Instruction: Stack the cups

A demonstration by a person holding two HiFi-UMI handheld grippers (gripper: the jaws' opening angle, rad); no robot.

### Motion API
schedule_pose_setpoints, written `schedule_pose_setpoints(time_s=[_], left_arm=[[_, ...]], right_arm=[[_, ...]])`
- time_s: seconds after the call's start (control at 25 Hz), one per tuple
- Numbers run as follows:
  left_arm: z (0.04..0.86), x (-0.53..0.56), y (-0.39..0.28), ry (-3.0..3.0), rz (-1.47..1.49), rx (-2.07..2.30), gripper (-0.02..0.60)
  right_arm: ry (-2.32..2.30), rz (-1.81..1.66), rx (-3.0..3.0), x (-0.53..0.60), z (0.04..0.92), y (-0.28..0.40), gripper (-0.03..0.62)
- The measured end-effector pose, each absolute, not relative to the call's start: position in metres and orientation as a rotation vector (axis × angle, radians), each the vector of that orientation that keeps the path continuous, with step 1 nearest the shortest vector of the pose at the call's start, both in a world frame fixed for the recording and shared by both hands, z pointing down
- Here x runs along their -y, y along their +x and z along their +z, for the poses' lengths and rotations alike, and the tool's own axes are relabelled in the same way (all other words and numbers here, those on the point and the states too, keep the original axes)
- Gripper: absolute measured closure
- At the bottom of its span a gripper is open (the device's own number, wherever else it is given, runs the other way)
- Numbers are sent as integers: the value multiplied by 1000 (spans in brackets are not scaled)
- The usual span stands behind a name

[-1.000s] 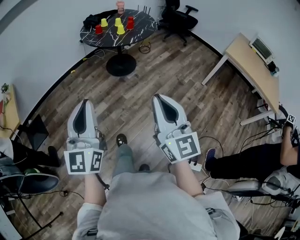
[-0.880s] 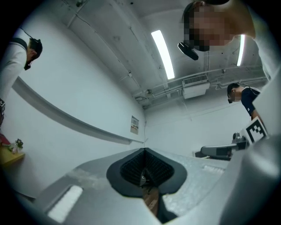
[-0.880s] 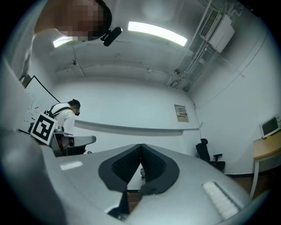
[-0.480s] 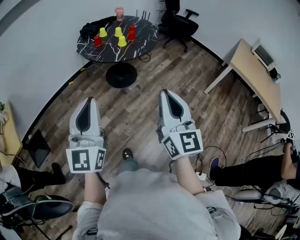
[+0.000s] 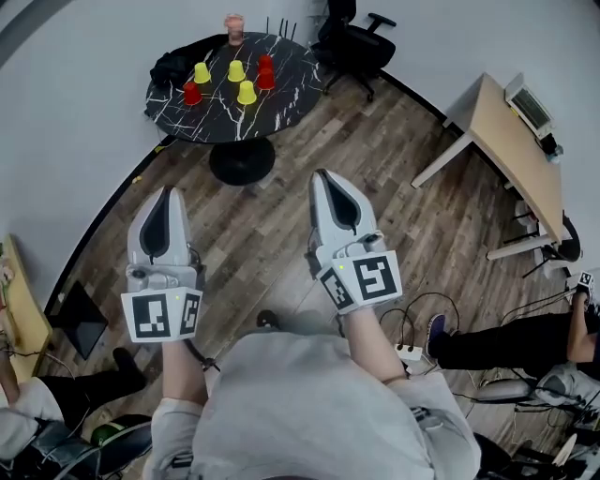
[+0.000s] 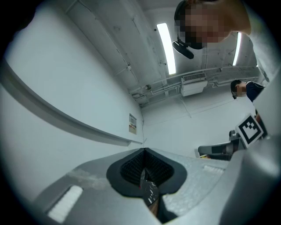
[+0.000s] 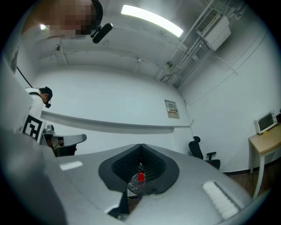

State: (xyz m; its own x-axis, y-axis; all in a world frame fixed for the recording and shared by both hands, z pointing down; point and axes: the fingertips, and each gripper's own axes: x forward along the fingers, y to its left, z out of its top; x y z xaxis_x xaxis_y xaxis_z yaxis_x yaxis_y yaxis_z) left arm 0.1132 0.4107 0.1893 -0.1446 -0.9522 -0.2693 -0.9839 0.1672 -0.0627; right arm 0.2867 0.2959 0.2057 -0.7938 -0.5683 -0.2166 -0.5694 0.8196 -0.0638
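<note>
On the round dark worktop (image 5: pixel 225 117), at 12 o'clock from the person in the head view, three yellow cups (image 5: pixel 236 71) and the red cups (image 5: pixel 191 93) are set mouth down and apart from one another. One red stands toward the top's 9 o'clock side. Whether the red at 2 o'clock is one cup or two cannot be told, and what lies under any cup is hidden. A pinkish container (image 5: pixel 233 26) is placed at the 12 o'clock rim, its contents not visible, and a black bag (image 5: pixel 173 64) at 10 o'clock.

The left hand-held gripper (image 5: pixel 167 192) and the right hand-held gripper (image 5: pixel 323 176) are held side by side over the wooden floor (image 5: pixel 272 234), well apart from the worktop and pointed toward 12 o'clock. In each gripper's own view the jaws are seen pressed together with nothing clamped.

An office chair (image 5: pixel 352 42) at 1 o'clock and a wooden desk (image 5: pixel 506 141) at 2 o'clock are shown from above in the head view. Only in the right gripper view is a single red cup (image 7: pixel 140 176) framed in the gap beneath the closed jaws. Only in the left gripper view are a wall notice (image 6: pixel 132 123) and a ceiling lamp (image 6: pixel 166 48) shown.
</note>
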Motion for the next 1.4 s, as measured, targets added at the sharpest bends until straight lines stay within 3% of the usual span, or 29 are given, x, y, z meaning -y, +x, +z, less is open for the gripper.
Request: schedule_pose_setpoints(time_s=[0.92, 1.4], left_arm=[[185, -230, -24, -1814, 228, -2247, 575], [184, -121, -53, -1794, 205, -2260, 575]], right_arm=[[-807, 8, -2815, -99, 199, 142, 592], [-732, 14, -2858, 11, 198, 99, 592]])
